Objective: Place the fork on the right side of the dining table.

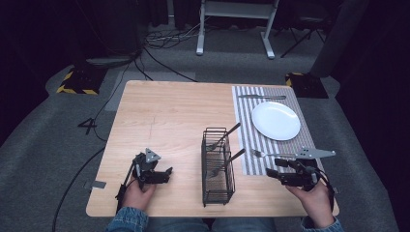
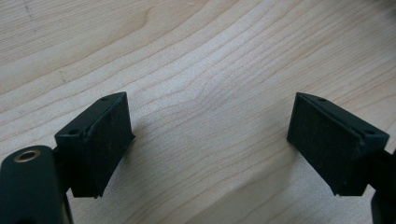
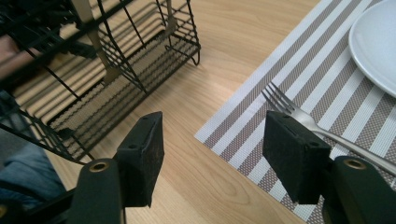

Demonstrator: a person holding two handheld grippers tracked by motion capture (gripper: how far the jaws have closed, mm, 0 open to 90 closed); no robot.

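overhead, a wooden table [image 1: 164, 116] held a black wire caddy [image 1: 217, 166] with cutlery, beside a striped mat [image 1: 246, 111] bearing a white plate [image 1: 275, 120], a knife [image 1: 262, 97] and a fork [image 3: 299, 119]. left gripper [image 2: 208, 140] rested wide open over bare wood; right gripper [image 3: 212, 149] gaped, empty, by the fork.

A shiny metal fork [image 3: 299, 116] lies flat on the striped mat [image 3: 327, 84], touching the far side of the right gripper [image 3: 212, 154]'s right jaw. Its prongs point past the jaw tip. Just beyond it sits a round white plate [image 3: 376, 44]. A black wire basket [image 3: 107, 65] with cutlery stands ahead to the gripper's left.
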